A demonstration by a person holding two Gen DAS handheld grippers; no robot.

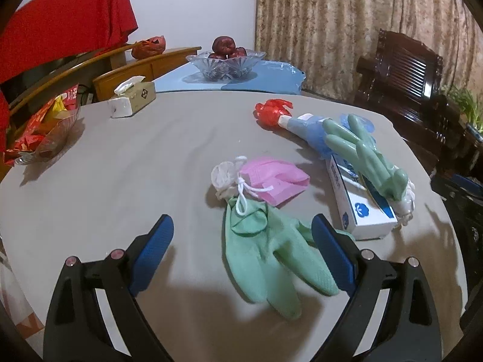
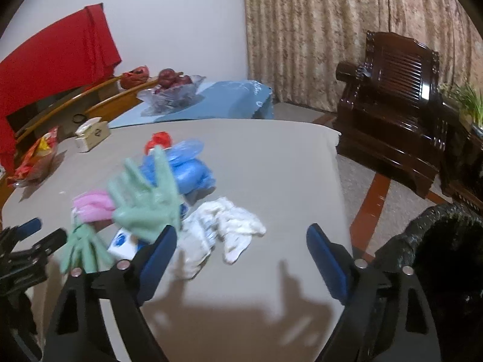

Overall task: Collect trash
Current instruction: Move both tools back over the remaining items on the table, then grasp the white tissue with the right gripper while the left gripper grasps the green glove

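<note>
In the left wrist view my left gripper (image 1: 243, 230) is open low over the grey table (image 1: 135, 181). A limp green glove (image 1: 265, 256) lies between its blue pads, which do not press it. Beyond lie a pink mask (image 1: 271, 181) and a white crumpled wad (image 1: 223, 178). A second green glove (image 1: 362, 150) rests on a white and blue box (image 1: 359, 208). In the right wrist view my right gripper (image 2: 241, 241) is open and holds nothing, just short of crumpled white gloves (image 2: 232, 229). The left gripper (image 2: 45, 232) shows at that view's left edge.
Blue plastic (image 1: 314, 135) and a red bag (image 1: 271, 111) lie further back. A tissue box (image 1: 135, 96), a snack bowl (image 1: 39, 138) and a glass fruit bowl (image 1: 225, 63) stand beyond. A black-lined bin (image 2: 437, 241) sits off the table's right edge, near a dark wooden chair (image 2: 392, 105).
</note>
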